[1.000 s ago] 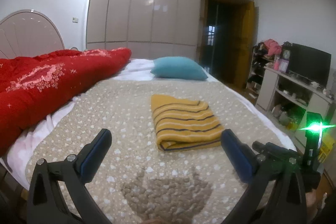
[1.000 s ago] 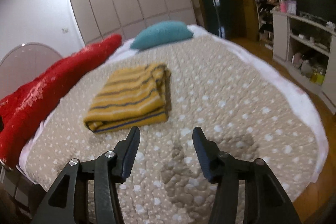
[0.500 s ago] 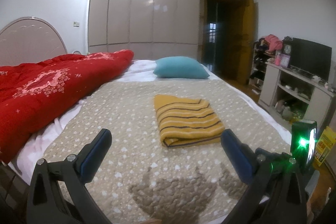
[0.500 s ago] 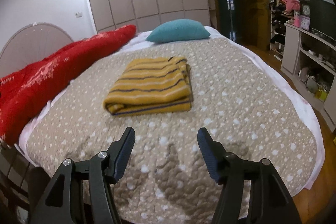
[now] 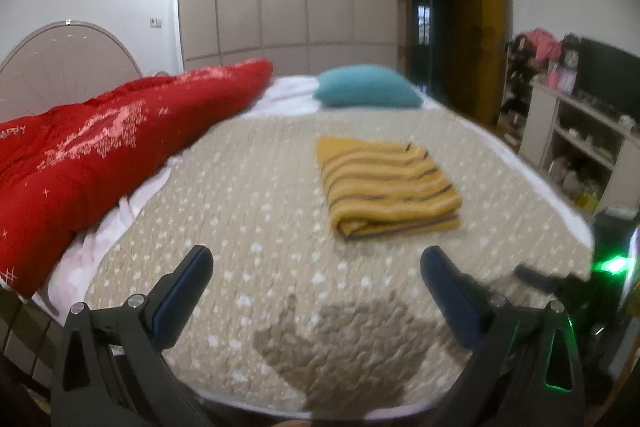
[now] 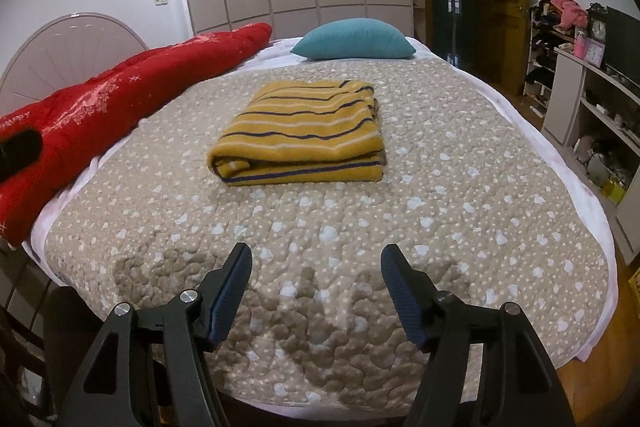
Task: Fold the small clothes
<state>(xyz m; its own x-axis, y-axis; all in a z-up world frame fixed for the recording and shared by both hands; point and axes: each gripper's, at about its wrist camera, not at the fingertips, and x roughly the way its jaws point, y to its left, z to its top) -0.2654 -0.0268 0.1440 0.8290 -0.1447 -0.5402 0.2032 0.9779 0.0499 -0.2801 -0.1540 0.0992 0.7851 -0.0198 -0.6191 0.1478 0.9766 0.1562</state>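
Note:
A yellow garment with dark and white stripes [image 5: 390, 185] lies folded into a neat rectangle on the beige dotted bedspread [image 5: 256, 211]. It also shows in the right wrist view [image 6: 304, 135], mid-bed. My left gripper [image 5: 316, 267] is open and empty, held above the foot of the bed, well short of the garment. My right gripper [image 6: 316, 263] is open and empty too, above the near edge of the bedspread [image 6: 460, 187], apart from the garment.
A red quilt [image 5: 92, 147] lies along the bed's left side. A teal pillow [image 6: 354, 39] sits at the far end. A white shelf unit [image 6: 592, 107] with clutter and a TV stands at the right. Wardrobes and a dark doorway are behind.
Both grippers have drawn back from the folded garment toward the foot of the bed. The garment has not moved. Both stay open.

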